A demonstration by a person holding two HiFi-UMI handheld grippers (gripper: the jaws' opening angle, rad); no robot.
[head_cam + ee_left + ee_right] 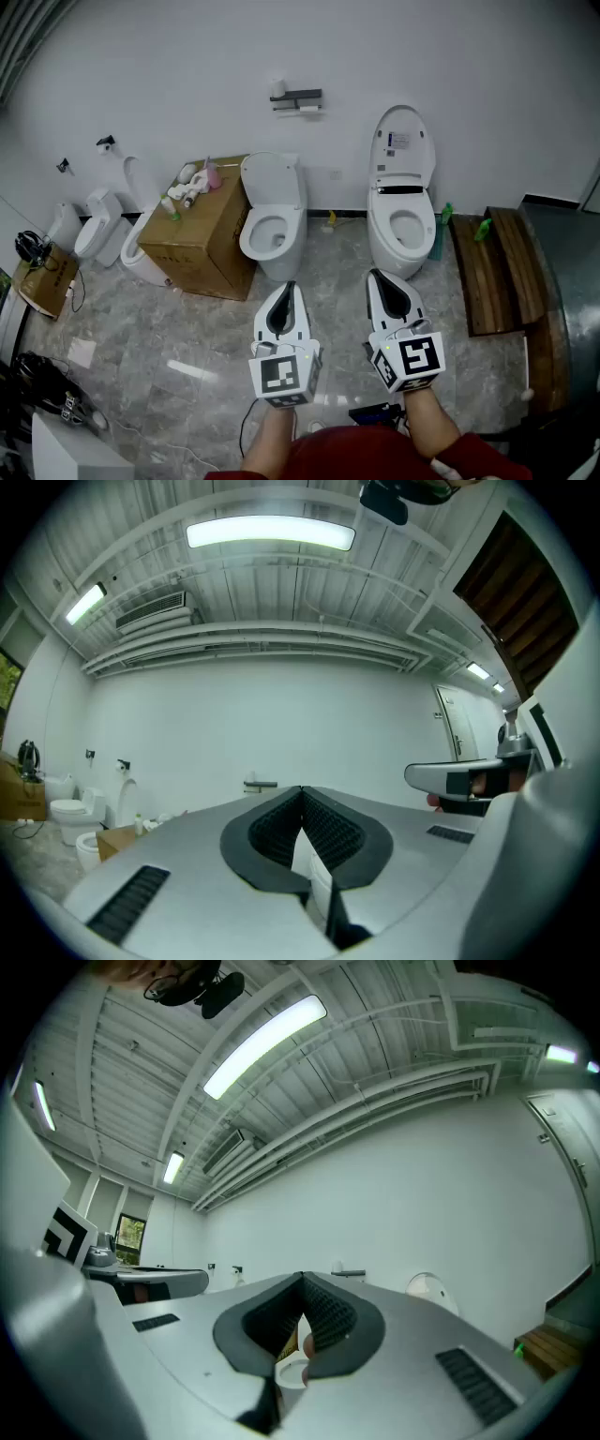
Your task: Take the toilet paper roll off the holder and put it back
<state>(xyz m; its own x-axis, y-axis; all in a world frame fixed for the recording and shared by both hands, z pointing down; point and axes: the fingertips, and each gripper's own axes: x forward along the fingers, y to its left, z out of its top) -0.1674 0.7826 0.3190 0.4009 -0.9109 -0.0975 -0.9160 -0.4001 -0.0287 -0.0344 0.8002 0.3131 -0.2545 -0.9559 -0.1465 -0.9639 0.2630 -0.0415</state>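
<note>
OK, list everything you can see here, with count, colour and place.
toilets: at least four, white, in a row along the wall
toilet paper holder: one, dark, on the wall above the toilets
toilet paper roll: one, white, at the holder's left end
cardboard box: one, brown, among the toilets, left of centre
small bottles: several, white and pink, on the box
wooden bench: one, brown, far right
green bottles: two, by the bench
left gripper: one, white, lower centre, shut
right gripper: one, white, lower centre, shut
</note>
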